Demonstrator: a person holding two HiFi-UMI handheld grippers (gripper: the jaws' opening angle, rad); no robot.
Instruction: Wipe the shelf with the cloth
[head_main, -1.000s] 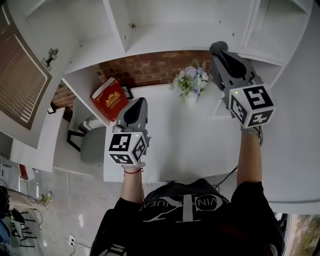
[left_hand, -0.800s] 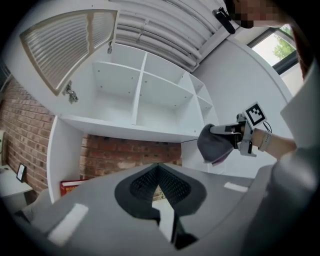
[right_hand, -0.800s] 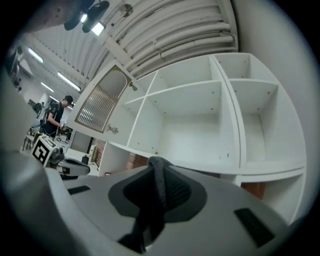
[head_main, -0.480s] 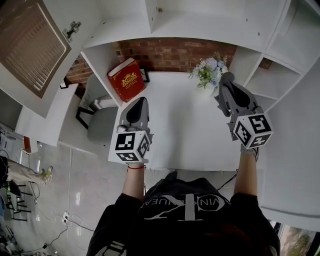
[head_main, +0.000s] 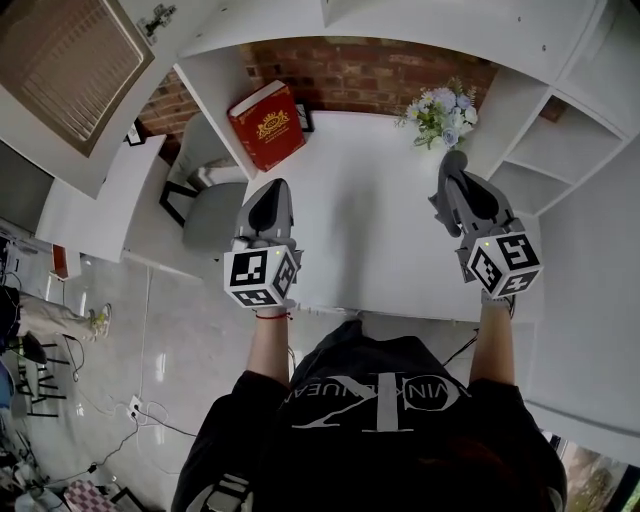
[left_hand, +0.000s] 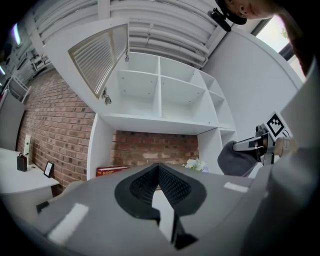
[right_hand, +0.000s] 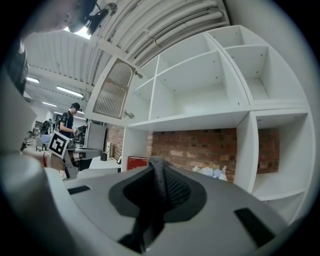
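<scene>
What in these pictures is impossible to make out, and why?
Cloth: the right gripper view shows only a strip between the right gripper's jaws; the gripper's body hides the rest.
Red book: head view, cover print too small to read.
Shelf unit: head view's top edge cuts off its upper compartments.

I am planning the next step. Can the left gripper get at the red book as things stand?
Probably yes. The red book stands ahead of the left gripper, with only bare desk between them. Its jaws are together, so they must open first.
</scene>
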